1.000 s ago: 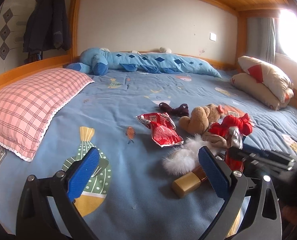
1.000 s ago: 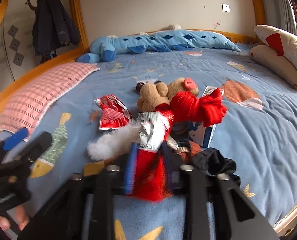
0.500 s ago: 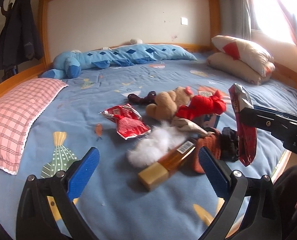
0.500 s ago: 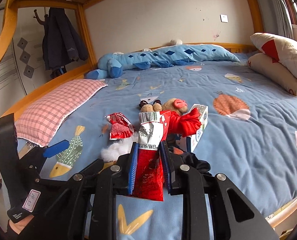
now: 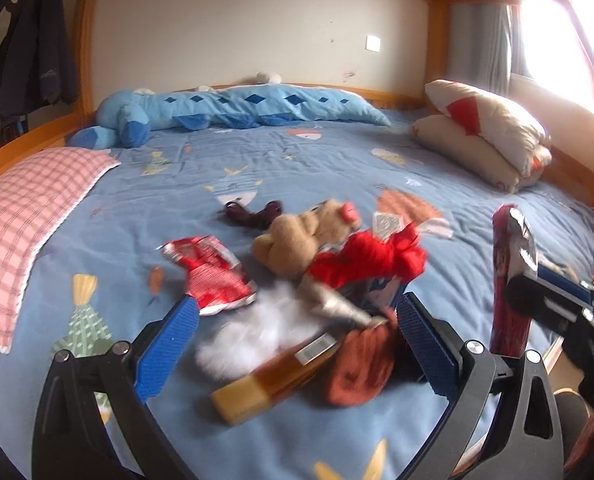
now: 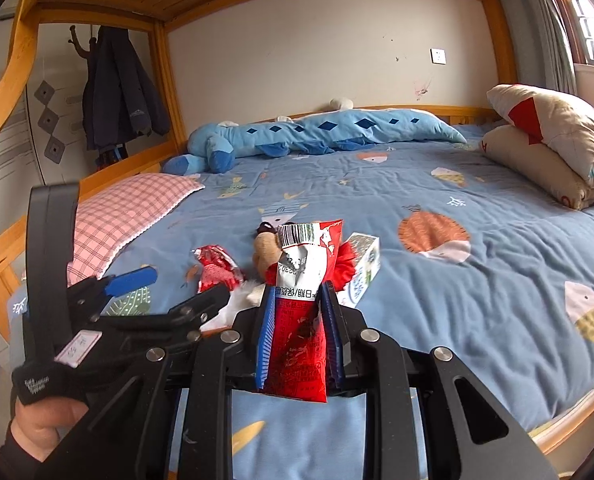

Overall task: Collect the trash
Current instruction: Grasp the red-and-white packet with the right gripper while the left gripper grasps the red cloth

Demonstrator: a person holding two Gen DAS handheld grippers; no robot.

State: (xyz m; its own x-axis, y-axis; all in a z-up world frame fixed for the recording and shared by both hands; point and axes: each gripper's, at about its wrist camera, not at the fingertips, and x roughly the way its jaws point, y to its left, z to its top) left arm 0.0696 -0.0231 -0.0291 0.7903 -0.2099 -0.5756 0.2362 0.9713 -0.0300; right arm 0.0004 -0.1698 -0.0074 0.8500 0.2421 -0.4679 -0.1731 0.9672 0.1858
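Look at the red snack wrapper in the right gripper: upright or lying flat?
Upright. The red snack wrapper stands on end between the right gripper's shut blue pads, barcode end up, lifted off the bed.

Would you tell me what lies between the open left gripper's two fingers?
In the left wrist view, a white fluffy thing, an amber bottle and a rust-red cloth lie there.

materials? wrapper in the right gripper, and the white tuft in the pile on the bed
Wrapper: looks like thin glossy plastic film, red print, silvery at the torn top; it creases sharply between the right gripper's pads. White tuft: seems to be soft fur or feathers, matte, wispy edges; too blurred to tell which.
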